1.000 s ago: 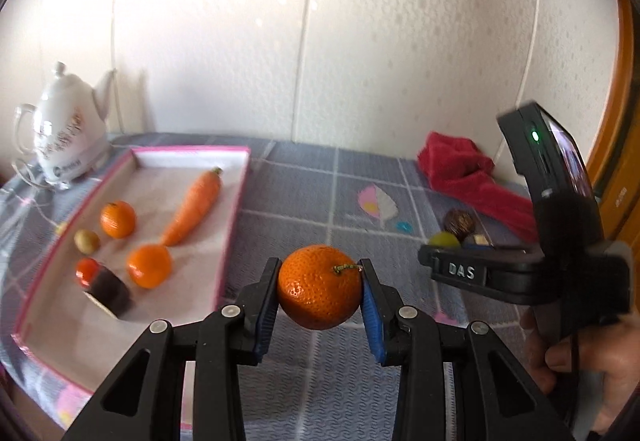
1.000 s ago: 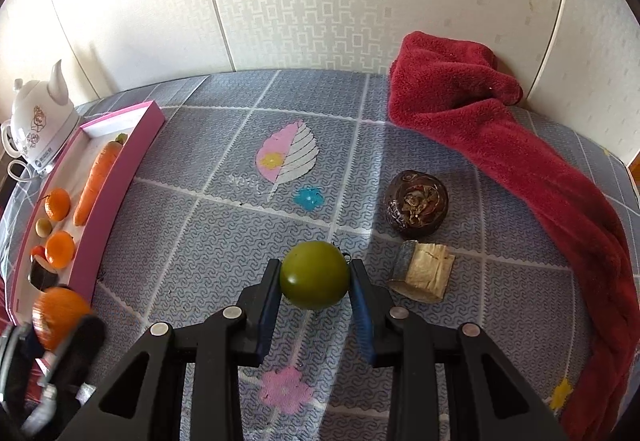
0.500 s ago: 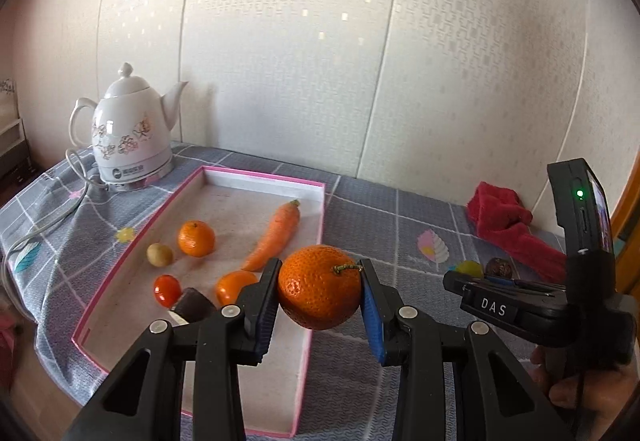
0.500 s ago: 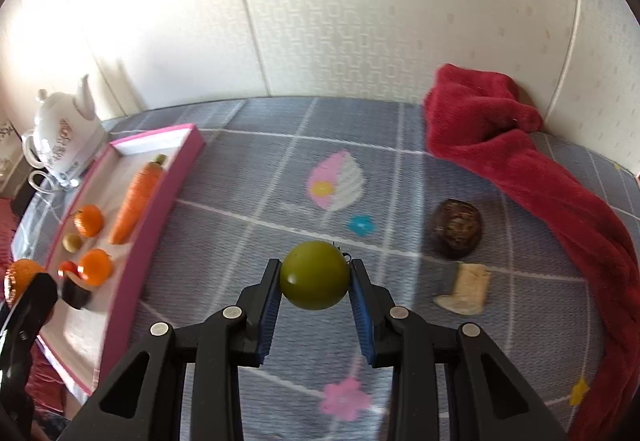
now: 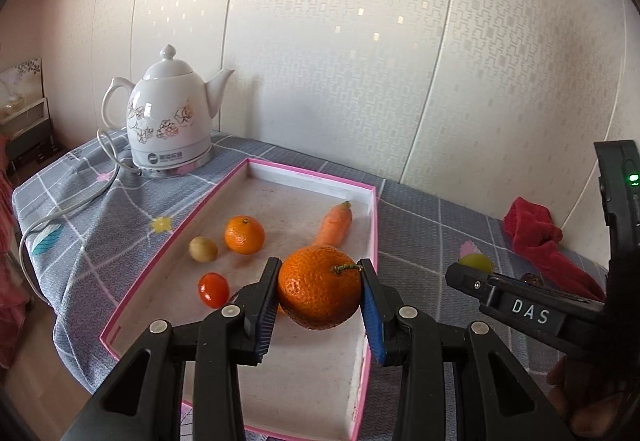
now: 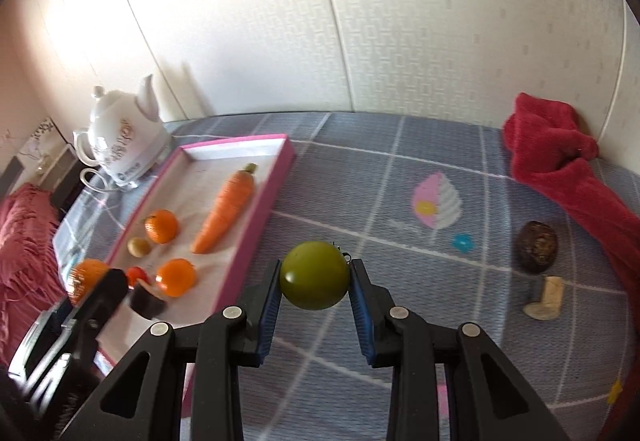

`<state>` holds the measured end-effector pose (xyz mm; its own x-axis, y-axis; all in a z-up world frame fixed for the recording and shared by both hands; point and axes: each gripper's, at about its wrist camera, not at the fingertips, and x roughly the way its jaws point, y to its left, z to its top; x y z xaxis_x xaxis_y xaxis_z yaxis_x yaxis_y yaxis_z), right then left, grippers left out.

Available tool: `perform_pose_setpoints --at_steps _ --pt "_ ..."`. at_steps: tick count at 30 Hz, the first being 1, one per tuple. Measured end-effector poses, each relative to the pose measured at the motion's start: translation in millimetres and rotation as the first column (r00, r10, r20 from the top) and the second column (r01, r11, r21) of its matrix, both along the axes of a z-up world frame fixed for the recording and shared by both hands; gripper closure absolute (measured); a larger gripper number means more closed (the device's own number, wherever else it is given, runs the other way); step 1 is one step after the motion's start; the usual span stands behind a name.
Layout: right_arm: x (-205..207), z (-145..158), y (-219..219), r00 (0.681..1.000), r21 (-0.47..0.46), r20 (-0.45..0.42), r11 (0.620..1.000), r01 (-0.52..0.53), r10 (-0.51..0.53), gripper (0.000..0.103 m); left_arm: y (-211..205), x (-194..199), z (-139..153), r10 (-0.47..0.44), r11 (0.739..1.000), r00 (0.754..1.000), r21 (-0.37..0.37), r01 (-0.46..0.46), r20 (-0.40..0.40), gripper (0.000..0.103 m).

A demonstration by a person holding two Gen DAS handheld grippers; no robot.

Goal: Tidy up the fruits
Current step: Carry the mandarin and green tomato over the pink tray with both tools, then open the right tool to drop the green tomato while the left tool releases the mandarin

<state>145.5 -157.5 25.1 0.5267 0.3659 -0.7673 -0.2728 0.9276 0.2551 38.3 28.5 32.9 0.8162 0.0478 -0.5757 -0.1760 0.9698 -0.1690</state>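
My left gripper (image 5: pixel 320 295) is shut on a large orange mandarin (image 5: pixel 319 287) and hangs over the pink-rimmed tray (image 5: pixel 374 225). In the tray lie a carrot (image 5: pixel 334 227), a small mandarin (image 5: pixel 244 234), a tan round fruit (image 5: pixel 203 249) and a red tomato (image 5: pixel 214 289). My right gripper (image 6: pixel 314 279) is shut on a green round fruit (image 6: pixel 314 275) above the grey cloth, to the right of the tray (image 6: pixel 276 181). From the right wrist view the left gripper (image 6: pixel 96 289) with its mandarin (image 6: pixel 86 279) shows at the tray's near left.
A white kettle (image 5: pixel 168 121) with its cord stands behind the tray. A red towel (image 6: pixel 568 161) lies at the far right, with a dark brown round fruit (image 6: pixel 536 247) and a pale wedge (image 6: pixel 546 303) beside it. A dark piece (image 6: pixel 146 301) and another mandarin (image 6: pixel 176 277) lie in the tray.
Both grippers moved left toward the tray, each keeping its fruit. The left gripper went from over the cloth to over the tray; the kettle came into fuller view.
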Motion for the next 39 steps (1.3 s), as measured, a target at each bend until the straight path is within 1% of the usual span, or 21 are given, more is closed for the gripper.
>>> perform_pose_setpoints --at_steps 5,10,13,16,19,22,25,27,28,33,36,39 --pt "1 3 13 1.0 0.091 -0.014 0.996 -0.025 0.026 0.07 14 3 -5 0.044 0.999 0.999 -0.005 -0.044 -0.013 0.065" --pt "4 4 25 0.999 0.167 -0.014 0.985 -0.047 0.05 0.07 43 7 -13 0.126 0.991 0.991 -0.048 -0.128 -0.046 0.065" --pt "5 3 35 0.997 0.169 -0.007 0.983 -0.073 0.075 0.07 60 9 -19 0.177 0.981 0.982 -0.068 -0.182 -0.068 0.065" --pt "1 5 48 0.993 0.161 0.022 0.979 -0.122 0.12 0.07 75 11 -27 0.218 0.969 0.971 -0.095 -0.228 -0.099 0.065" --pt "-4 5 59 0.985 0.148 0.04 0.974 -0.171 0.167 0.07 83 11 -33 0.252 0.958 0.96 -0.107 -0.266 -0.121 0.065" --pt "-4 3 65 0.982 0.134 0.035 0.973 -0.189 0.186 0.069 84 11 -35 0.258 0.956 0.957 -0.105 -0.273 -0.131 0.065" --pt "-3 -2 70 0.979 0.139 -0.001 0.97 -0.202 0.204 0.068 82 9 -32 0.261 0.957 0.958 -0.098 -0.273 -0.115 0.059" --pt "-4 -3 71 0.977 0.144 -0.009 0.967 -0.211 0.214 0.067 81 8 -29 0.267 0.957 0.958 -0.086 -0.276 -0.101 0.053" --pt "-4 -3 72 0.975 0.145 -0.011 0.965 -0.217 0.22 0.065 80 8 -29 0.267 0.957 0.959 -0.087 -0.275 -0.097 0.053" --pt "-8 -5 72 0.973 0.132 -0.026 0.966 -0.223 0.228 0.065 74 8 -27 0.247 0.965 0.964 -0.071 -0.254 -0.095 0.053" --pt "-8 -2 66 0.977 0.122 -0.016 0.97 -0.208 0.212 0.065 64 9 -26 0.223 0.973 0.971 -0.042 -0.228 -0.085 0.053" --pt "-6 1 56 0.985 0.098 -0.004 0.981 -0.169 0.17 0.065 51 9 -23 0.184 0.983 0.98 -0.012 -0.186 -0.071 0.053"
